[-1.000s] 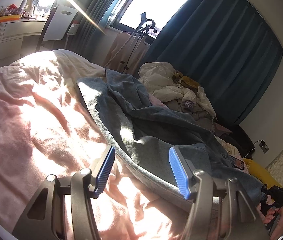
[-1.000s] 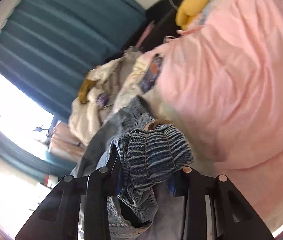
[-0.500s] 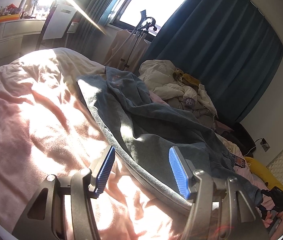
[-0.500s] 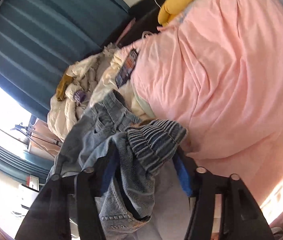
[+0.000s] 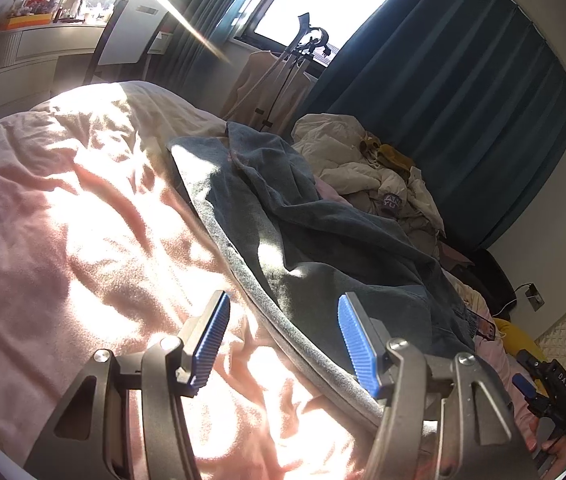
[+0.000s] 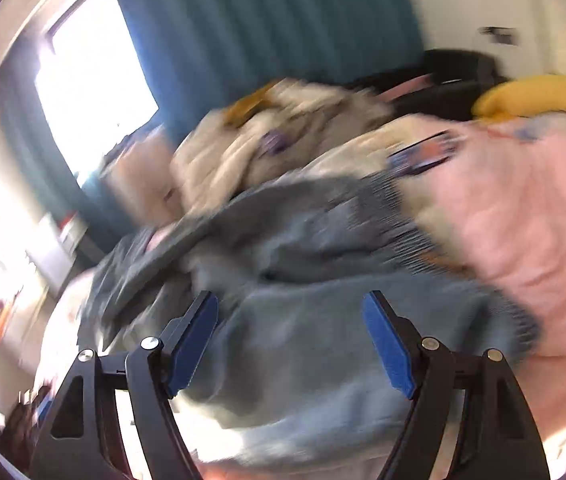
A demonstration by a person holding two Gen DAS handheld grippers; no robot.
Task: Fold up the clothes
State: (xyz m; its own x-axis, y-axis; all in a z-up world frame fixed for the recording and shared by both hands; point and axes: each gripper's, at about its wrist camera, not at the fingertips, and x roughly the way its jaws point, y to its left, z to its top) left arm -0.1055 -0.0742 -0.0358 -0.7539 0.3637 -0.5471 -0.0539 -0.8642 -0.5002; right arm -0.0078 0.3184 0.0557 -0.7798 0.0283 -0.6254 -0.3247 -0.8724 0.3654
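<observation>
Left wrist view, rumpled blue jeans (image 5: 323, 240) on pink bedding (image 5: 63, 240), left tongs (image 5: 281, 340) parted, empty, right tongs (image 6: 291, 340) just opened, empty.

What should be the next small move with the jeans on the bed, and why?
Probably close the left gripper on the jeans edge running between its open fingers. The right gripper has just been opening and holds nothing, so the crumpled jeans lie loose.
</observation>
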